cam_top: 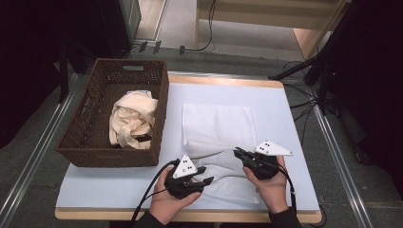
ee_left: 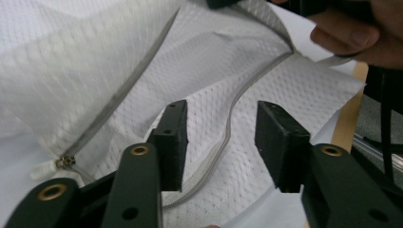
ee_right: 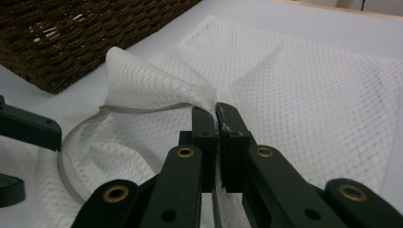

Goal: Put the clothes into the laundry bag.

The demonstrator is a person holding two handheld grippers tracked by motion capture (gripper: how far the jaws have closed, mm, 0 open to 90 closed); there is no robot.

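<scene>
A white mesh laundry bag [cam_top: 216, 126] lies flat on the pale table mat [cam_top: 119, 185], its zipped mouth at the near end. My right gripper [cam_top: 236, 152] is shut on the upper edge of that mouth [ee_right: 157, 80] and holds it raised into a peak, its jaws [ee_right: 216, 111] pinching mesh beside the grey zipper [ee_right: 142, 109]. My left gripper [cam_top: 205, 174] stands open at the bag's near left corner. Its fingers [ee_left: 222, 118] are apart above the lower mesh layer [ee_left: 214, 109], with the zipper band [ee_left: 228, 128] running between them untouched. The zipper pull [ee_left: 64, 161] rests at the left.
A dark wicker basket [cam_top: 90, 114] stands at the table's left, holding a crumpled cream cloth [cam_top: 133, 118]. Its woven wall [ee_right: 71, 42] lies close to the bag. The wooden table edge [cam_top: 190, 216] runs along the front, and cables trail on the floor beyond.
</scene>
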